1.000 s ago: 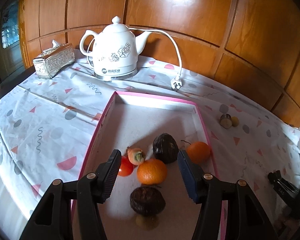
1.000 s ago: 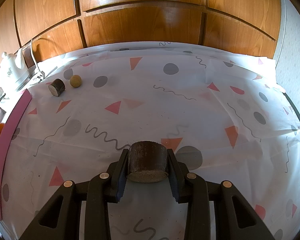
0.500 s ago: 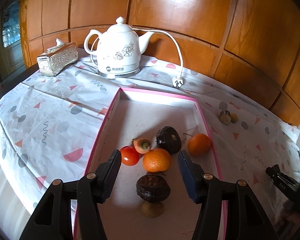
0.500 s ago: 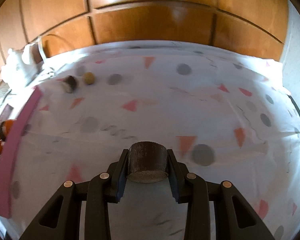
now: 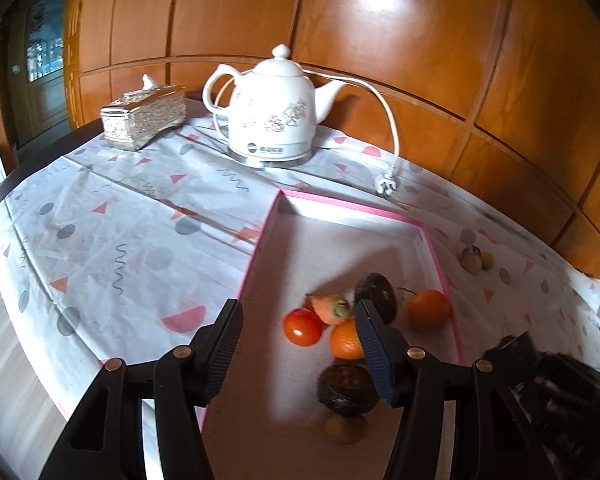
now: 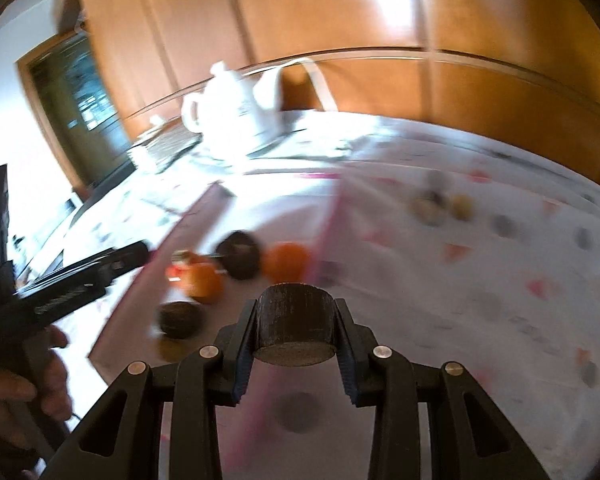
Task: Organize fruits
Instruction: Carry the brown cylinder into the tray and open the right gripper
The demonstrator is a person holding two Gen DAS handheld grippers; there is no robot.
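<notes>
Between the right gripper's (image 6: 296,340) closed fingers sits a dark fruit chunk (image 6: 296,320); pink tray (image 6: 324,232) just ahead-left, blurry though. Dropping early could miss it. Left gripper (image 5: 300,348) open, empty.

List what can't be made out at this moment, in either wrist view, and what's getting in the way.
- Right wrist view: motion blur smears the two small pieces on the cloth; type unreadable.
- Left wrist view: the round orange fruit in the pink-rimmed tray is half hidden behind a left tongs finger.
- Left wrist view: the small yellowish item is blurred and partly covered by the dark wrinkled fruit.
- Right wrist view: the dark cylindrical piece in the right tongs has its sides covered by the pads.
</notes>
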